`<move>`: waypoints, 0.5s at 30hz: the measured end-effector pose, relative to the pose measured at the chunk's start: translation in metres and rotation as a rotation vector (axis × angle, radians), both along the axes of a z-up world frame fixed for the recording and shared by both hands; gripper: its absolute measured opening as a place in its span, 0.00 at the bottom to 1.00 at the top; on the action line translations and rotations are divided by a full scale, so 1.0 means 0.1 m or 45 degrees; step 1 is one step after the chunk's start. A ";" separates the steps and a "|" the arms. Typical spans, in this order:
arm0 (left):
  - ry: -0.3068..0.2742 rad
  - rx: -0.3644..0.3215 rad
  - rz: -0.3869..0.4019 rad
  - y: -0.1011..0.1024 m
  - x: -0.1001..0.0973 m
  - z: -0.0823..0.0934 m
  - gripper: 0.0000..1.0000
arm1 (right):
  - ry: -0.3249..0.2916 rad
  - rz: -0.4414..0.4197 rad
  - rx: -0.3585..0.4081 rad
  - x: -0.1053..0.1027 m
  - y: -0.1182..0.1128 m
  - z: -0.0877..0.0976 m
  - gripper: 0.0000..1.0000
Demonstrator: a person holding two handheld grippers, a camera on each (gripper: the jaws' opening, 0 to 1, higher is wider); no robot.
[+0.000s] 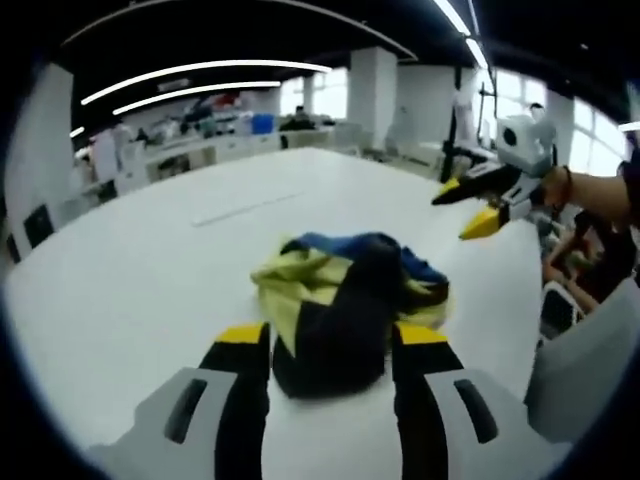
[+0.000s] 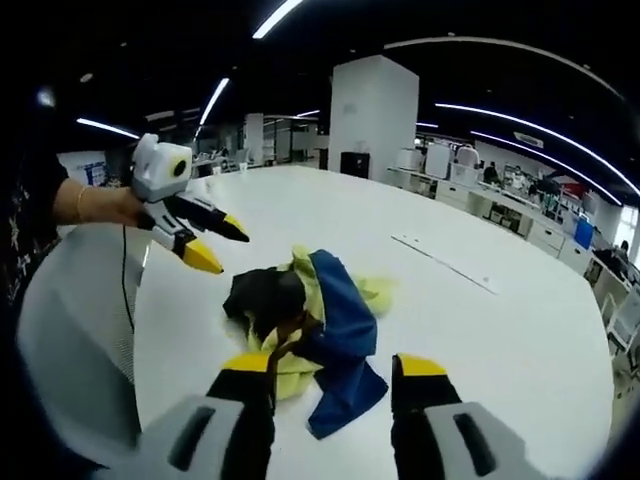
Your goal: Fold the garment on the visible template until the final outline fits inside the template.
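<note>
A crumpled garment (image 1: 345, 290) in yellow, blue and black lies in a heap on the white table (image 1: 150, 260). My left gripper (image 1: 332, 340) is open, and the heap's black part shows between its yellow-tipped jaws. In the right gripper view the left gripper (image 2: 225, 248) hovers open, left of the garment (image 2: 315, 315) and apart from it. My right gripper (image 2: 335, 368) is open too, with the heap's blue edge seen between its jaws. In the left gripper view the right gripper (image 1: 458, 215) hangs in the air, right of the heap. A faint straight line (image 1: 250, 208) marks the table beyond the garment.
The table's rounded edge (image 2: 150, 300) runs close to the garment on the person's side. A person's forearm (image 1: 600, 190) holds the right gripper. Chairs (image 1: 560, 305) stand past the table edge. Desks and a pillar (image 2: 372, 115) fill the office behind.
</note>
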State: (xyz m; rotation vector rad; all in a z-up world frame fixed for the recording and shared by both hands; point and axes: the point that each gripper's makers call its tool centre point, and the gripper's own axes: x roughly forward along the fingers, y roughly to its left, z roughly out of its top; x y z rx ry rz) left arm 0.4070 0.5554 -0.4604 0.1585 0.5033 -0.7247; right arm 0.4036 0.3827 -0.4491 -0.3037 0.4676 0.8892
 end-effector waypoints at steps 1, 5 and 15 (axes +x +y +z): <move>0.005 -0.003 -0.002 0.00 0.01 -0.02 0.42 | 0.003 0.008 -0.001 0.01 0.03 -0.02 0.39; 0.039 -0.003 0.002 0.02 0.04 -0.13 0.35 | 0.015 0.030 -0.014 0.08 0.12 -0.14 0.35; 0.088 -0.022 0.000 0.04 0.07 -0.29 0.17 | 0.031 0.106 -0.092 0.18 0.26 -0.33 0.24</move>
